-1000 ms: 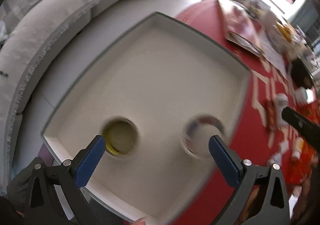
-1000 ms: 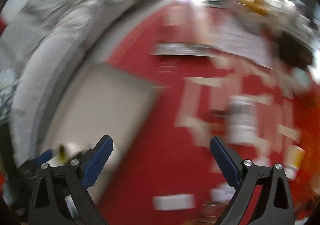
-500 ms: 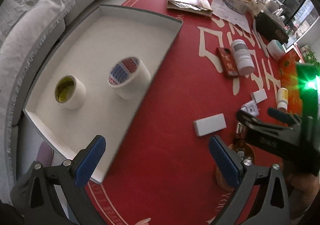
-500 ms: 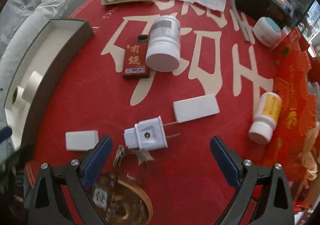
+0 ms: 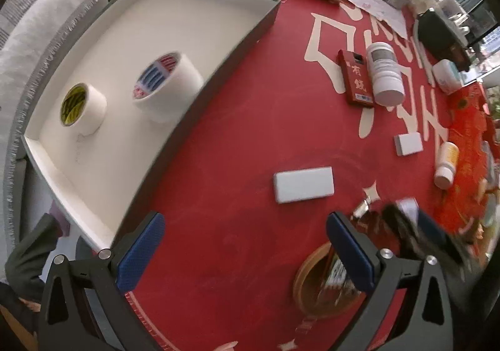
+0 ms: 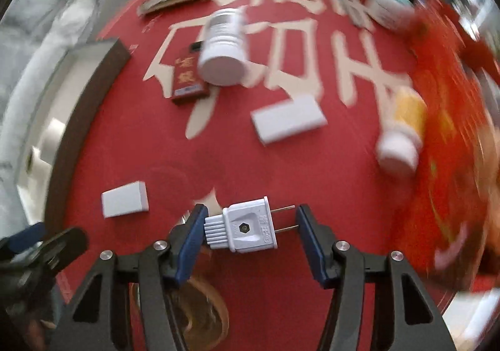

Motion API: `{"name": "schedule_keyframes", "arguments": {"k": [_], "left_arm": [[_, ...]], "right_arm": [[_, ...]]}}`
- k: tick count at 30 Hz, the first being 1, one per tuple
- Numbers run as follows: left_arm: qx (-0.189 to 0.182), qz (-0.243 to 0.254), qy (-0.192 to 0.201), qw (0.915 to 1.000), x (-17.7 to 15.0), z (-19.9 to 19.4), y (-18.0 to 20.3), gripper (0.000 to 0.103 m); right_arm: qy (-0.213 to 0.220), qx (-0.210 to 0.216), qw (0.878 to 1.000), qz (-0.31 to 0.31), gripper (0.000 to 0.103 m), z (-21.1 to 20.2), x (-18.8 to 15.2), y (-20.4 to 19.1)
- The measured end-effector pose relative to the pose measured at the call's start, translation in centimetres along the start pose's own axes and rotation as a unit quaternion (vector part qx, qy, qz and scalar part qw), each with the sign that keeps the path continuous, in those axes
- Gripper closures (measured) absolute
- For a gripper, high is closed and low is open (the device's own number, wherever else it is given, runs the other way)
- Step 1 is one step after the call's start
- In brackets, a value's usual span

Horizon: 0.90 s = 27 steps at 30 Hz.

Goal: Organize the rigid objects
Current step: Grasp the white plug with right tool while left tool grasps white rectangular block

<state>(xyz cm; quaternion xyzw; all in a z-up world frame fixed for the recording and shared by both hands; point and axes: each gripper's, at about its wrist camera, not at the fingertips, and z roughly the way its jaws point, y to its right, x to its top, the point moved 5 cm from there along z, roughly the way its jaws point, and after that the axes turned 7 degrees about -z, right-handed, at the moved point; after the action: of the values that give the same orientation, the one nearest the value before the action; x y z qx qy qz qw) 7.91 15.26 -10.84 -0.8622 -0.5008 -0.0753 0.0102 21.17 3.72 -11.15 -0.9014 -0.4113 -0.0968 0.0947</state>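
The right tongs [image 6: 250,230] bracket the white plastic two-prong plug [image 6: 242,230], not yet pinching; squeezing its thin prongs risks twisting it loose. The left tongs [image 5: 243,249] hang spread, empty.

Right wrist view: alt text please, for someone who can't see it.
The right gripper brackets a white two-prong plug lengthwise on a red tablecloth, one finger at its ribbed end, the other at its prongs. Beyond lie white blocks, two pill bottles and a red box, blurred.
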Motion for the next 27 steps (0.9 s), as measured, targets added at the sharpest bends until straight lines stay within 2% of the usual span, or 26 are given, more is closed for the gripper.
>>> {"name": "schedule_keyframes", "arguments": {"k": [5,7,9,10,11,14,18,23,25,26,27], "left_arm": [[0.033,0.002,-0.020,0.9993,0.7,3.2,1.7,0.000],[0.018,-0.004,-0.016,0.9997,0.9,3.4,2.2,0.000],[0.021,0.004,-0.016,0.9996,0.9,3.7,2.6,0.000],[0.029,0.013,-0.028,0.9991,0.7,4.3,2.7,0.000],[0.030,0.012,-0.014,0.9994,0.9,4.1,2.8,0.000],[0.027,0.004,-0.038,0.9989,1.0,4.3,2.2,0.000],[0.025,-0.023,-0.027,0.9991,1.8,4.2,1.6,0.000],[0.022,0.040,-0.012,0.9989,1.9,4.0,2.5,0.000],[0.020,0.048,-0.015,0.9985,1.7,3.9,2.6,0.000],[0.017,0.064,-0.013,0.9977,1.6,3.9,3.0,0.001],[0.014,0.080,-0.005,0.9967,1.5,3.8,3.4,0.007]], "right_arm": [[0.014,0.016,0.999,0.028,0.044,-2.5,-2.8,1.1],[0.018,0.024,0.999,0.034,0.044,-3.1,-3.3,1.5],[0.022,0.033,0.998,0.042,0.044,-3.8,-4.4,1.6],[0.022,0.036,0.998,0.044,0.044,-4.0,-4.6,1.6],[0.023,0.038,0.998,0.047,0.044,-4.1,-4.7,1.4],[0.023,0.051,0.997,0.056,0.044,-3.6,-4.6,1.1],[0.027,0.056,0.996,0.058,0.044,-3.8,-4.8,1.1],[0.026,0.057,0.996,0.066,0.044,-3.9,-5.1,1.4],[0.028,0.058,0.995,0.069,0.044,-4.0,-5.3,1.5],[0.028,0.060,0.995,0.071,0.044,-4.0,-5.4,1.5],[0.029,0.062,0.995,0.072,0.044,-4.1,-5.5,1.4]]}}
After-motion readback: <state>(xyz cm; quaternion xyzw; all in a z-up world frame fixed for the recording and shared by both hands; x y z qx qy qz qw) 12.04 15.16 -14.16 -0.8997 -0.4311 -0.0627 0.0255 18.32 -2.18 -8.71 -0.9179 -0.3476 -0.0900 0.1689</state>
